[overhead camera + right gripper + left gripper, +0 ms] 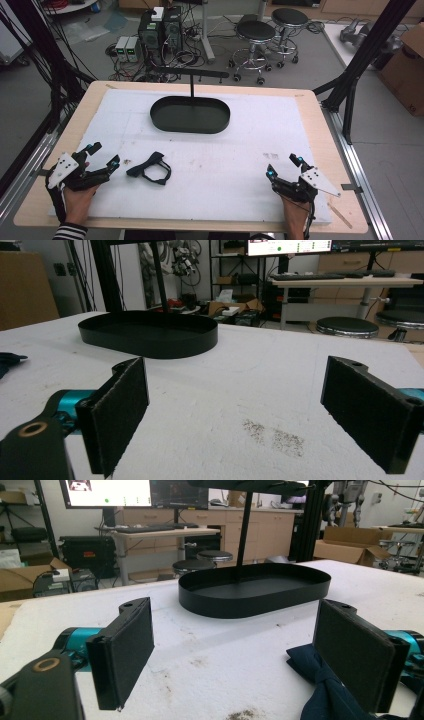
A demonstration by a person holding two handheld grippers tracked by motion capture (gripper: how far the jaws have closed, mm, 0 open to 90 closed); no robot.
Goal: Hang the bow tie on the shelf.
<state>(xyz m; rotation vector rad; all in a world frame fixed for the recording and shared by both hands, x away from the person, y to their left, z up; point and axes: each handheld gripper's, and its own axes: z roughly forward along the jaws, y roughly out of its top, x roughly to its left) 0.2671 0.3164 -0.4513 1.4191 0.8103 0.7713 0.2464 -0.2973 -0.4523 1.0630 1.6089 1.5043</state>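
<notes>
A dark navy bow tie [149,169] with its strap looped lies on the white mat left of centre; in the left gripper view the bow tie [325,695] sits at the lower right, partly behind the right jaw. My left gripper [104,155] rests just left of it, open, nothing between its pads [235,657]. My right gripper [285,166] rests near the front right of the mat, open and empty [235,415]. A black oval tray [190,114] with an upright T-shaped stand [192,82] sits at the back centre.
The white mat [225,150] covers a wooden table. A brown stain [275,435] marks the mat ahead of the right gripper. Stools [256,35], computers and cables stand on the floor beyond the table. Black frame posts [360,65] rise at the right.
</notes>
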